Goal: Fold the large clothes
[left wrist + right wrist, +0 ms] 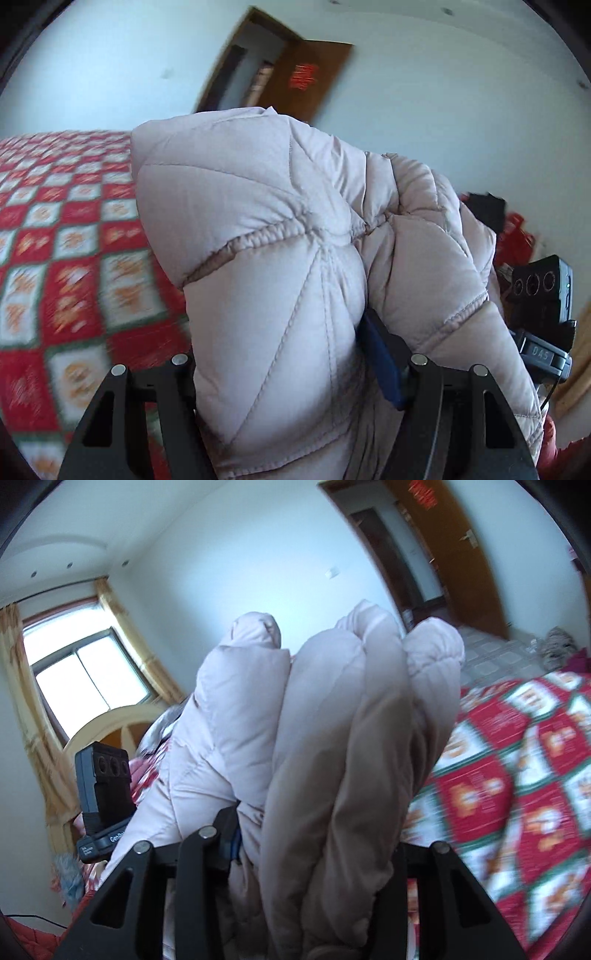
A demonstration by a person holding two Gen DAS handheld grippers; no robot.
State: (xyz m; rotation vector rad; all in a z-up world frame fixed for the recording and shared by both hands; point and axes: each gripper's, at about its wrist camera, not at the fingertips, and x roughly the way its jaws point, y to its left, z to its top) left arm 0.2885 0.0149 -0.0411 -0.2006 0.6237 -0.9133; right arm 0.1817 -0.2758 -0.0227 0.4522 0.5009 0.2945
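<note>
With my left tongs [295, 369] and right tongs [317, 834] each clamped on a thick bunch of the pink coat [280, 229], held above the bed [55, 221], item: lift-and-carry step; next, I judge, lay it flat, edges level.
</note>
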